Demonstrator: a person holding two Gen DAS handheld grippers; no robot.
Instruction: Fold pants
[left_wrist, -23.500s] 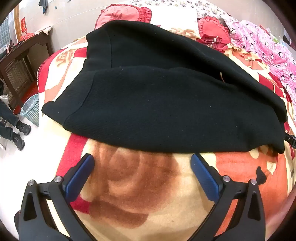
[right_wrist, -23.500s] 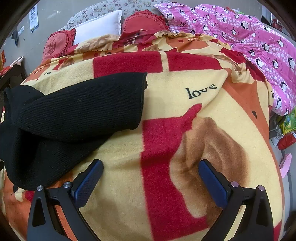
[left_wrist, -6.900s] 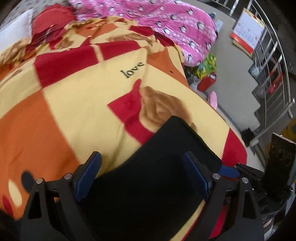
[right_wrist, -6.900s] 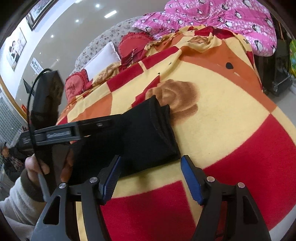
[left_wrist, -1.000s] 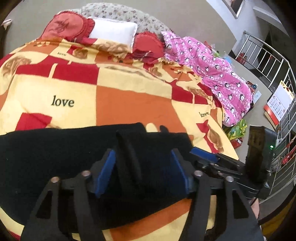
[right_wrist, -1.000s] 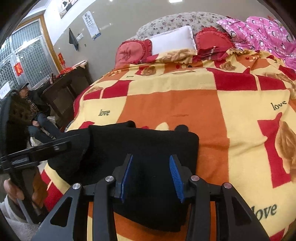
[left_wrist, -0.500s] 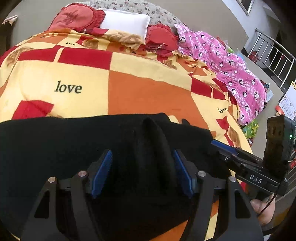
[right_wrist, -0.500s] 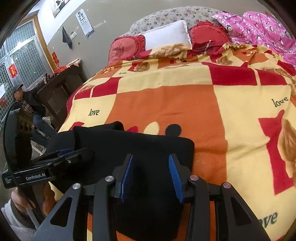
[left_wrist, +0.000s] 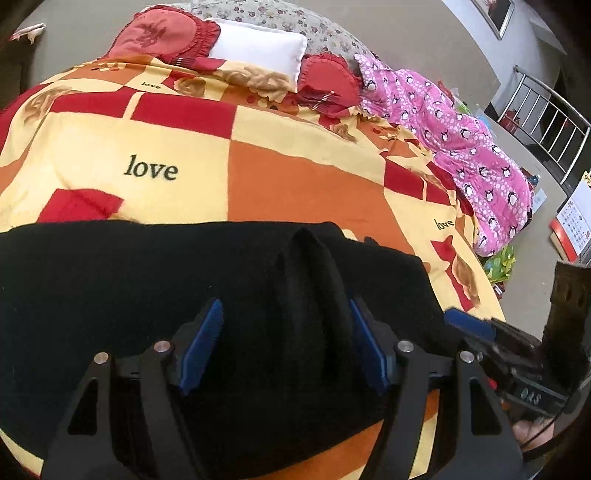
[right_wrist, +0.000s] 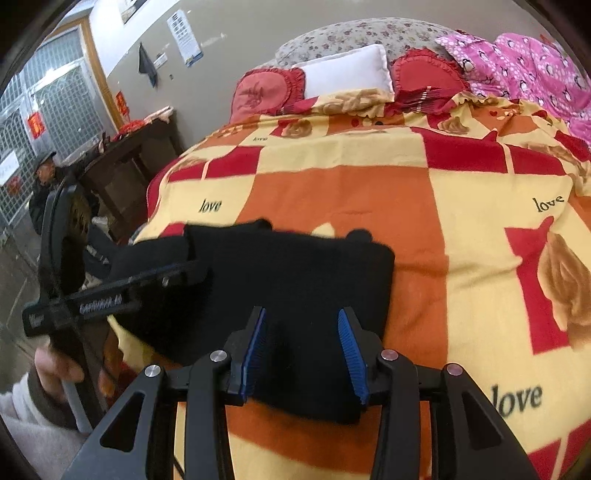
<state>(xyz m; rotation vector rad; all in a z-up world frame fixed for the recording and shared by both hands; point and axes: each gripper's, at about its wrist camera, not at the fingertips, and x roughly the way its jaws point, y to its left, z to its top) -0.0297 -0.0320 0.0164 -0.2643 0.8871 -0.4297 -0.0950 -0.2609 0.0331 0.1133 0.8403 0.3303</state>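
Left wrist: pants (left_wrist: 147, 280) lie crosswise

Even indoor light falling softly across the bed (left_wrist: 295, 192), daylight glowing through a window (right_wrist: 55, 110), fisheye bending and darkening the corners, pants (right_wrist: 295, 277) swallowing detail in black, left-edge hand (right_wrist: 55, 363) blurring.

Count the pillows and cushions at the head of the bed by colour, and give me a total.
Red ruffled cushions: 2
White pillow: 1
Floral pillow: 1
Total: 4
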